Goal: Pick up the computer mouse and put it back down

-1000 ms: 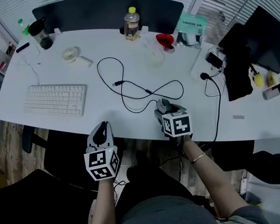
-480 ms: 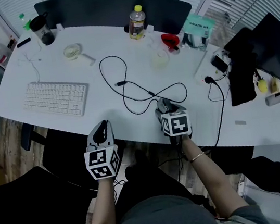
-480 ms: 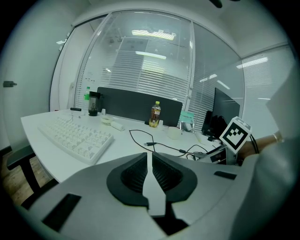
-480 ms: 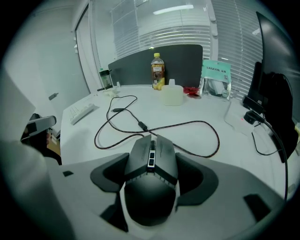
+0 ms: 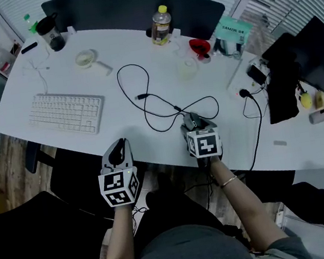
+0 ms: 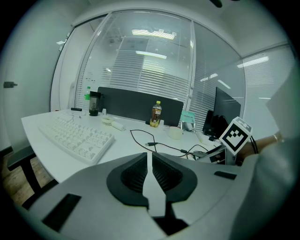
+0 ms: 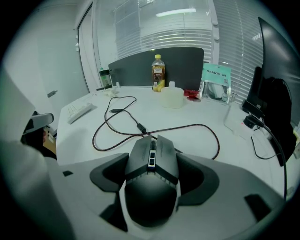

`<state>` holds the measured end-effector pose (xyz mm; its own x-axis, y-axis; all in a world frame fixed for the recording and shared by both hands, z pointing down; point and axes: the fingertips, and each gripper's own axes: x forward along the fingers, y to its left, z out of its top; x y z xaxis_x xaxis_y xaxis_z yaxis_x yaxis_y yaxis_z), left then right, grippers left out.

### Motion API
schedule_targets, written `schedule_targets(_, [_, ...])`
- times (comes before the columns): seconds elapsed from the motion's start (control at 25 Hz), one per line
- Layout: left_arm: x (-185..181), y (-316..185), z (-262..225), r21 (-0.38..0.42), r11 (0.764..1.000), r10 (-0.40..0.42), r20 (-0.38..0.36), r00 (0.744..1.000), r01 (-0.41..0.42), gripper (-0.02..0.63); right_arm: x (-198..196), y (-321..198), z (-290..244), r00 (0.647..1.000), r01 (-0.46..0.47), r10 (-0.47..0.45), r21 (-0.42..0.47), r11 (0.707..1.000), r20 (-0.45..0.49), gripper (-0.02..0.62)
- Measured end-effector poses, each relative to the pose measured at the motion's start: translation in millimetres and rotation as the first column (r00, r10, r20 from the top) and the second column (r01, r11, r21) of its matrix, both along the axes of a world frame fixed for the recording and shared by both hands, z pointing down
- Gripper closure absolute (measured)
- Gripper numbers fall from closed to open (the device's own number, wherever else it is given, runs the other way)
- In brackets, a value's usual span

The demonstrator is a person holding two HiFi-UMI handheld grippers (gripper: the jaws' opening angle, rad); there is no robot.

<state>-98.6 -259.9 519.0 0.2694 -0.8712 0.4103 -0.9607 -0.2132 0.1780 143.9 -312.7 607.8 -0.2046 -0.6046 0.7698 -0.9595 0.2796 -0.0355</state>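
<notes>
While the head view is showing the computer mouse (image 5: 190, 117) near the desk's (image 5: 68, 73) front edge, the right gripper (image 5: 193, 123) is sitting on it and the left gripper (image 5: 117, 152) is hanging off the desk, farther away.

Left gripper view: 2 jaws pressing together, nothing between.

Right gripper view: jaws clasping the mouse's flanks, its long axis running straight ahead along them, cable (image 7: 192, 124) leading forward. Green packet (image 7: 216, 75) print too small to read.
</notes>
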Motion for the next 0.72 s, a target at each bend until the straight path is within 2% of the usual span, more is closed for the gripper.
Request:
schedule_targets(0.36, [-3,7,-5,0.01,1.0,0.005,0.006,1.0,-0.005,0.568,1,-2,-16,0.997,-0.049,0.043,0.094,0.994,0.062,0.253])
schedule_targets(0.72, [-1,14,-14,0.037,0.999,0.02,0.002,1.0,-0.02,0.568,4,11,-60,0.991,-0.09,0.066,0.202,0.975,0.12,0.279])
